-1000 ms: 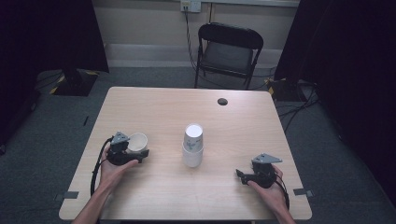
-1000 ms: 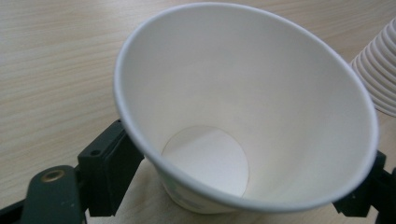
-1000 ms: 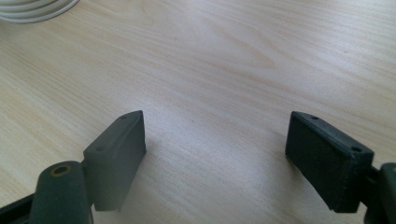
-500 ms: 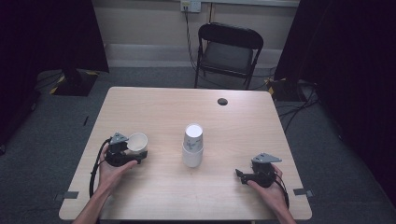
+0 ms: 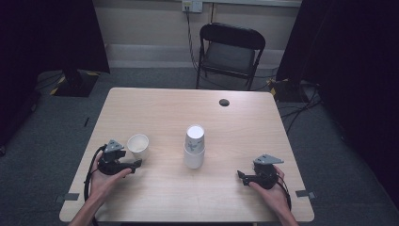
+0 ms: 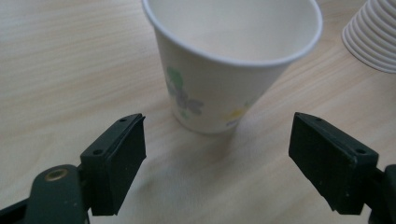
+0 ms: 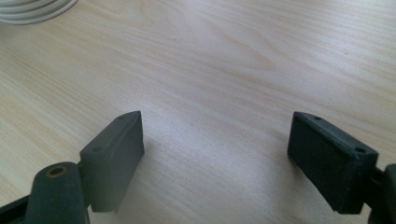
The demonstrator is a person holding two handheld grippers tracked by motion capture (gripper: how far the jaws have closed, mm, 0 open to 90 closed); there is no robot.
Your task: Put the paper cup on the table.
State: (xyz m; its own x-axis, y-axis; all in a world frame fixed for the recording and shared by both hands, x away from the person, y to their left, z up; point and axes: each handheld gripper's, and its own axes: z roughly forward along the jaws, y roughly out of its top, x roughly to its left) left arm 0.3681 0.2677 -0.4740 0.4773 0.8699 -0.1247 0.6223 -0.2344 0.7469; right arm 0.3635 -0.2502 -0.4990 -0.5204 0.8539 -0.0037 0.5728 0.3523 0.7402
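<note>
A white paper cup point(image 5: 138, 145) with a floral print stands upright, mouth up, on the left of the wooden table point(image 5: 160, 108). In the left gripper view the cup point(image 6: 224, 70) sits just ahead of the jaw tips, not between them. My left gripper point(image 5: 131, 159) point(image 6: 219, 126) is open beside it; its jaws have just been closing, with nothing between them. A stack of upturned white cups point(image 5: 194, 147) point(image 6: 373, 32) point(image 7: 32, 9) stands mid-table. My right gripper point(image 5: 241, 175) point(image 7: 217, 116) rests open over bare wood at the front right.
A black folding chair point(image 5: 230, 47) stands behind the table's far edge. A small dark round cap point(image 5: 224, 102) sits in the tabletop near the back. Cables lie on the grey floor at both sides.
My left gripper has drawn back from the cup towards the table's front edge. The cup stays standing where it was. The right gripper has not moved.
</note>
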